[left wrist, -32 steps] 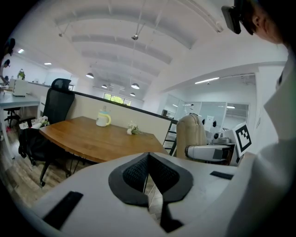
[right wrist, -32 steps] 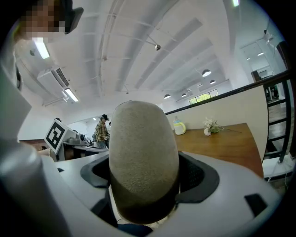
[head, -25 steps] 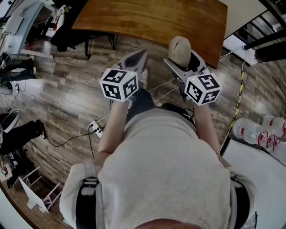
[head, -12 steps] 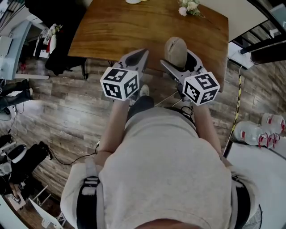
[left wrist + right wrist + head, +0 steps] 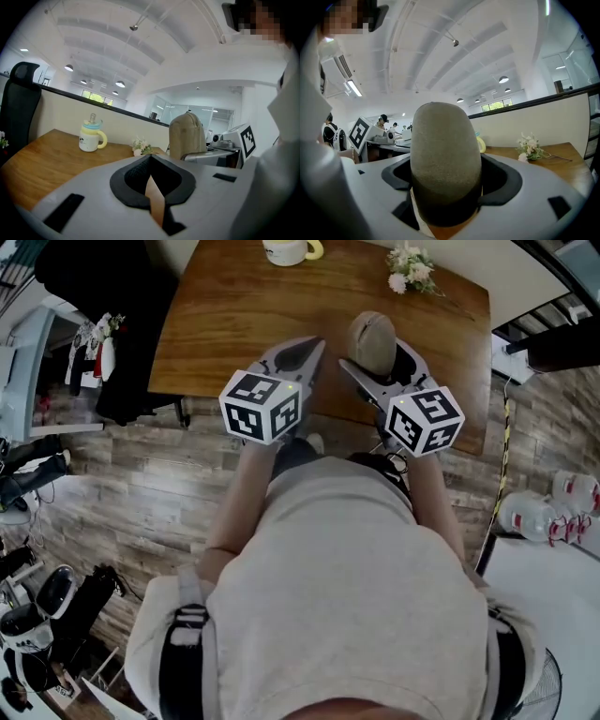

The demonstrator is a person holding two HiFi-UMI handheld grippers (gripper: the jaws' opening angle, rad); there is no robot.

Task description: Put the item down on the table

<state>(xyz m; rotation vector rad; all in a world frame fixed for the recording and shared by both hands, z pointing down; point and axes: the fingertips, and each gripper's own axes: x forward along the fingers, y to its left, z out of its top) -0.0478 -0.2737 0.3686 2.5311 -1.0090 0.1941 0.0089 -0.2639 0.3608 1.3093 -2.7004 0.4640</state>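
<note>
Gripping beige item (image 5: 372, 337) upright in right tongs (image 5: 376, 360) over near edge of bench (image 5: 234, 306), bench directly beneath; left tongs (image 5: 304, 352) pressed together, empty.

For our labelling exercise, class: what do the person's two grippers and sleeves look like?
The left gripper and right gripper are grey shells tapering to points, with black pads inside. Each carries a white cube with black square markers and a green light. The person wears a pale short-sleeved T-shirt.
</note>
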